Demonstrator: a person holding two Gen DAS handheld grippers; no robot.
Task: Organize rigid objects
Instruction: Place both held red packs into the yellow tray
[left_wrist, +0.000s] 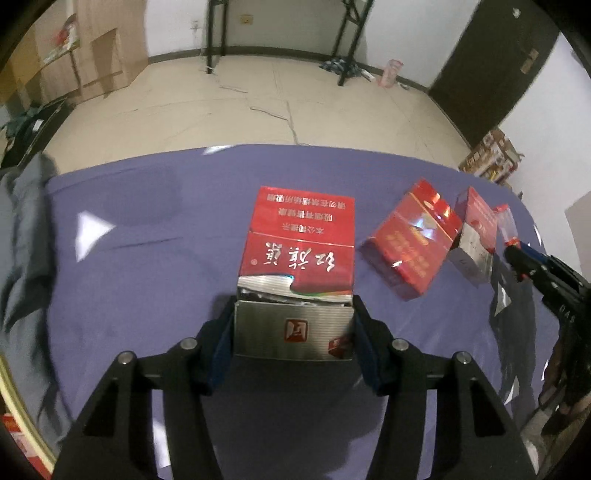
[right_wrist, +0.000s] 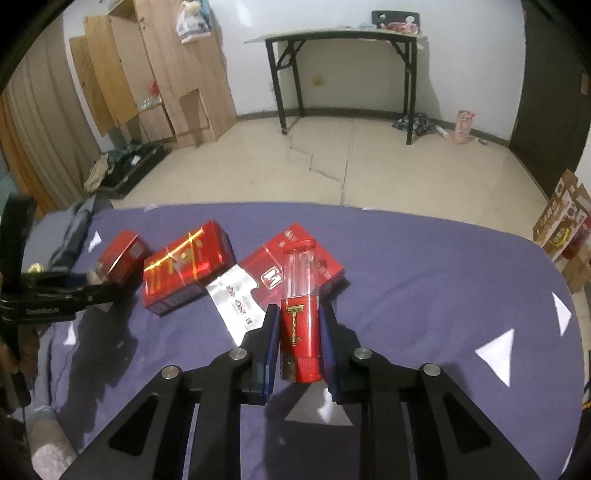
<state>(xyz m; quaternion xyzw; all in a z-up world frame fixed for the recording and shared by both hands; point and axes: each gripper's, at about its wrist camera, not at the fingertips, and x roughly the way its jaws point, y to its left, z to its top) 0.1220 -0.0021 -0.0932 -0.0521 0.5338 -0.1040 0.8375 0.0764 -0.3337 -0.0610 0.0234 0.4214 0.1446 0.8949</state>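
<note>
Right now your left gripper (left_wrist: 293, 325) is clamped on the silver end of a red-and-silver cigarette pack (left_wrist: 299, 258), its blue pads pressing both sides; the pack's red body stretches away from the fingers over the purple cloth (left_wrist: 147, 266). Your right gripper (right_wrist: 297, 343) is clenched around the red lower half of a red lighter with a clear top (right_wrist: 300, 314), which stands upright between the pads. Just behind it lies a flat red pack (right_wrist: 314, 258), and to its left a glossy red box (right_wrist: 184, 266) rests on the cloth, close beside it.
</note>
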